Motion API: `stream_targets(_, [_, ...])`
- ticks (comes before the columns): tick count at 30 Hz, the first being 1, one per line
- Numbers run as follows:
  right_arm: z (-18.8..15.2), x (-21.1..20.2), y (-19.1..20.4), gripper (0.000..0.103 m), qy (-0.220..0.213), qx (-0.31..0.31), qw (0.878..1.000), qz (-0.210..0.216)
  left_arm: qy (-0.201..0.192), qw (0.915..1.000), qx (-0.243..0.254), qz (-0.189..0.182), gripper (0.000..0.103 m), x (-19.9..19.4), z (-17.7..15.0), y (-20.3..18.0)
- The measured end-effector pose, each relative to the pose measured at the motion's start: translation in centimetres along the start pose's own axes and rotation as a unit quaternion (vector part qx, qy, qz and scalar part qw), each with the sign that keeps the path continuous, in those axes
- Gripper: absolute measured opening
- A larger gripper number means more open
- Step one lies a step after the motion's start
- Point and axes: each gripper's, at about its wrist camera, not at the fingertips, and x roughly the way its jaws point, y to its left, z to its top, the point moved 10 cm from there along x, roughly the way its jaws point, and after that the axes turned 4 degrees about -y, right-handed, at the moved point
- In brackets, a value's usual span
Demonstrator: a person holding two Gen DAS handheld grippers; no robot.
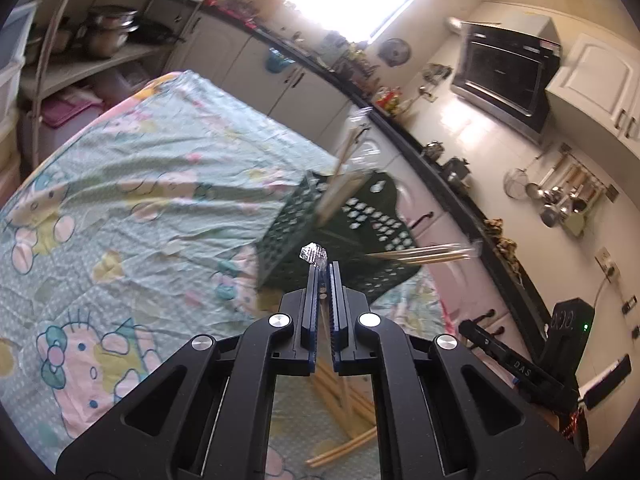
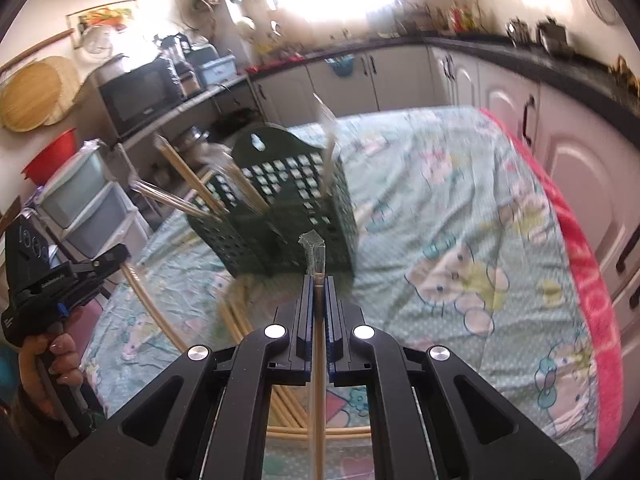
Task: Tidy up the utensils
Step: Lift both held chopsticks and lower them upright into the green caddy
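A dark green perforated basket stands on the table and holds several wrapped chopstick pairs; it also shows in the right wrist view. My left gripper is shut on a clear-wrapped utensil, a short way in front of the basket. My right gripper is shut on a wrapped wooden chopstick pair, near the basket's front. Loose wrapped chopsticks lie on the cloth below both grippers; they also show in the right wrist view.
The table wears a pastel cartoon cloth with a pink edge. White kitchen cabinets run close along the table's side. Shelves with pots and plastic drawers stand beyond.
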Motion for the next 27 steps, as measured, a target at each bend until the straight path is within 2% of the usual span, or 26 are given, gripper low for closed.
stream_targets(9, [2.7, -3.1, 1.9, 0.005, -0.055, -0.031, 0.998, 0.008, -0.016, 0.9984, 0.037, -0.039, 0.002, -1.4, 1.2, -4.5])
stream_targets(27, [6.3, -6.0, 4.7, 0.005, -0.123, -0.066, 0.99, 0.016, -0.052, 0.9921, 0.089, -0.072, 0.002, -2.9, 4.8, -9.6])
